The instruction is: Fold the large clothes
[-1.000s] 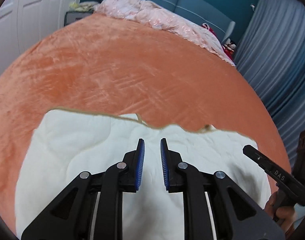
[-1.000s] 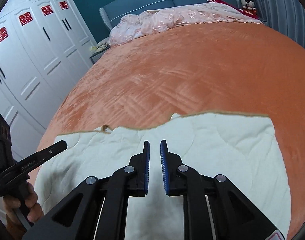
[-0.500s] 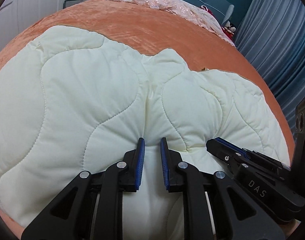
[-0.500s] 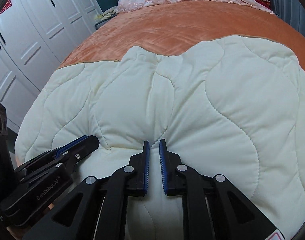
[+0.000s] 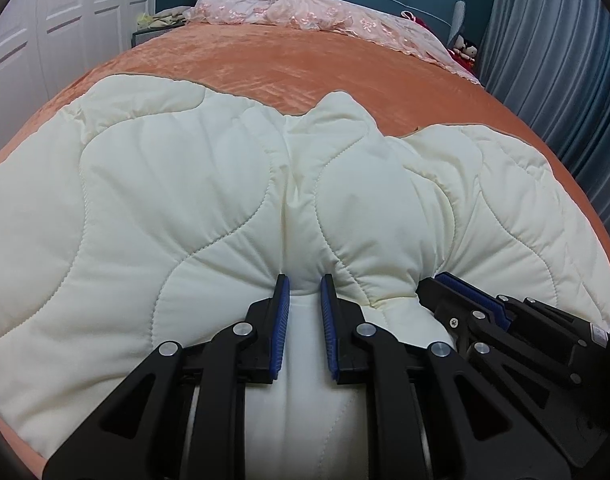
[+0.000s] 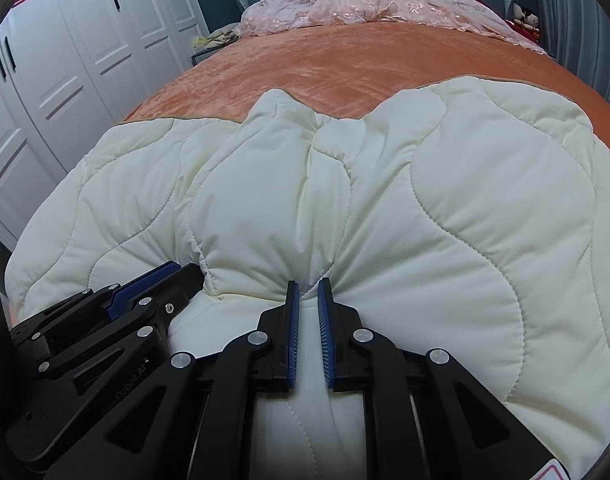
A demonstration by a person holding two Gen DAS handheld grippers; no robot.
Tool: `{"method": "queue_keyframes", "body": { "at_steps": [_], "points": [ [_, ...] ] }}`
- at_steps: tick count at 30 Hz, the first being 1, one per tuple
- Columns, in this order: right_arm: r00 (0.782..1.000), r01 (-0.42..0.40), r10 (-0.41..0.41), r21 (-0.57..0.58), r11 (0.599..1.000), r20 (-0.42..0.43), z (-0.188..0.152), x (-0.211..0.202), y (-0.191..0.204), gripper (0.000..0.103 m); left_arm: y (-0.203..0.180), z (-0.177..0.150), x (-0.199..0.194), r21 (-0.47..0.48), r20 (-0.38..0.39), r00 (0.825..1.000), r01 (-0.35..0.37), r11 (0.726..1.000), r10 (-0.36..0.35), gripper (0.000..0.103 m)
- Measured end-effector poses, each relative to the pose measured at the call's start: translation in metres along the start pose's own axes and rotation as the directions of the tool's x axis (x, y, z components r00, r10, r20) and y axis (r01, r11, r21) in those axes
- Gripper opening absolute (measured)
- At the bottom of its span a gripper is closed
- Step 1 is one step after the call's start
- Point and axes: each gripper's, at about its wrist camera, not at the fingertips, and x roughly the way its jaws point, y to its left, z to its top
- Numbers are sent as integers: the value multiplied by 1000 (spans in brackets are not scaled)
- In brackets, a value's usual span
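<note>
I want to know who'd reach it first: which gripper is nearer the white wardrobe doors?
Left. The left gripper grips the cream quilt on the side towards the wardrobe doors; the right gripper grips it beside, farther from them.

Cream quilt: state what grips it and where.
Both grippers, left and right, pinch the cream quilt at its near folded edge, side by side.

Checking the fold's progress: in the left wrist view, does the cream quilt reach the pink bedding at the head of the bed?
No, a wide strip of bare orange bedspread lies between the cream quilt and the pink bedding.
</note>
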Motion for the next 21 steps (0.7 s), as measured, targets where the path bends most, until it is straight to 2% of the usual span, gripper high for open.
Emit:
{"method": "queue_keyframes", "body": {
  "at_steps": [4,7,9,12,13,17,21],
  "points": [
    [1000,-4,4,19,1000,-24,3,-6,-2,12,0,3,-6,-7,-15,1000,7,1000,-7,15],
    [997,-51,55,90,995,-46,10,-27,-3,13,14,10,-26,-94,-34,997,65,993,-69,16],
    [996,-80,84,94,992,-38,8,-45,3,13,29,7,-46,-159,-30,995,87,983,-93,16],
    [993,-103,105,46,994,-46,-2,-66,20,13,57,-3,-78,-220,-14,998,56,974,-61,17],
    [992,-110,112,35,993,-57,-7,-69,25,13,68,-7,-87,-249,-13,999,48,967,-53,21],
    [987,-115,115,3,993,-113,-27,-66,40,13,120,-28,-116,-409,-13,999,30,912,-39,30],
    [985,-99,100,10,995,-139,-37,-53,40,13,154,-45,-119,-514,-11,1000,18,858,-28,46]
  ]
}}
